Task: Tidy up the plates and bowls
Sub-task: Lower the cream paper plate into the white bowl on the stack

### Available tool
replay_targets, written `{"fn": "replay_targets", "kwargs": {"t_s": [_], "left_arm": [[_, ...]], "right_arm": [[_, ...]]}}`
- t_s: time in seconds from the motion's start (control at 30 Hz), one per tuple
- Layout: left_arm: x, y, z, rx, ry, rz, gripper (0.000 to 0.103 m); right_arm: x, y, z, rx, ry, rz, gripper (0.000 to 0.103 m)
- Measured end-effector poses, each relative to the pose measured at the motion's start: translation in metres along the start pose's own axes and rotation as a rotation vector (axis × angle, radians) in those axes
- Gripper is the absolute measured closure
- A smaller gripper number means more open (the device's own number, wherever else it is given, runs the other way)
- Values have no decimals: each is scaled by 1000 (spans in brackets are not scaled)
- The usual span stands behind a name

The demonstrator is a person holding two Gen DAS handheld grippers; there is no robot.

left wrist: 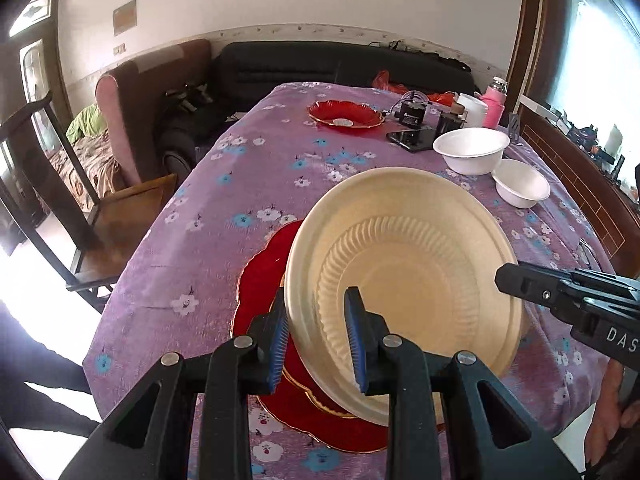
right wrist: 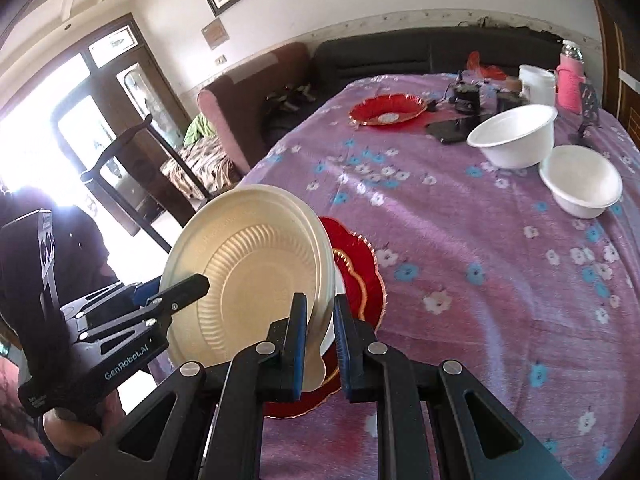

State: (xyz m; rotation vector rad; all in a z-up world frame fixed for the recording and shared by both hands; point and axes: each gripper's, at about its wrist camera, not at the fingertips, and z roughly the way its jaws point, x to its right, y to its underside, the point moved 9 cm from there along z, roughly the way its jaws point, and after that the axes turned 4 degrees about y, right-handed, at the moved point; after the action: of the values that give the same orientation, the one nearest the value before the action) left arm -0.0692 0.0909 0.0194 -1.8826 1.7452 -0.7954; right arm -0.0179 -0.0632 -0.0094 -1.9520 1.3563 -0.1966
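A cream paper plate point(left wrist: 404, 280) is held tilted above a red scalloped plate point(left wrist: 264, 276) lying on the purple flowered tablecloth. My left gripper point(left wrist: 318, 342) has its blue pads on either side of the cream plate's near rim, a small gap showing. My right gripper point(right wrist: 320, 344) straddles the opposite rim of the cream plate point(right wrist: 256, 272), its pads close on it; it shows in the left wrist view point(left wrist: 520, 284) at the plate's right edge. The red plate point(right wrist: 360, 280) shows under it. Another red plate point(left wrist: 344, 114) lies far back.
Two white bowls point(left wrist: 472, 150) point(left wrist: 522, 188) stand at the right of the table. Behind them are a phone, black gadgets point(left wrist: 412, 116), a white cup and a pink bottle point(left wrist: 494, 106). A wooden chair point(left wrist: 100, 216) stands left of the table, a sofa behind.
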Motion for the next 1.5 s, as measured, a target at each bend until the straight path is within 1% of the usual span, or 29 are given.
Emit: {"fn": "replay_targets", "kwargs": {"t_s": [0.47,0.93,1.23,1.5], "left_arm": [[-7,5,19,-38,9,-16,78],[-10,5,24,-47,6,-15,78],[-15,5,21,-41,-1,-29,76],[-15,2,5,-12,-3,-34,73]], "right_arm": [[4,2,17,-34,13,25,88],[7,5,26,-56,6,44,88],[7,4,24,-54,-3,57,88],[8,1,6,-20,-18,76,88]]}}
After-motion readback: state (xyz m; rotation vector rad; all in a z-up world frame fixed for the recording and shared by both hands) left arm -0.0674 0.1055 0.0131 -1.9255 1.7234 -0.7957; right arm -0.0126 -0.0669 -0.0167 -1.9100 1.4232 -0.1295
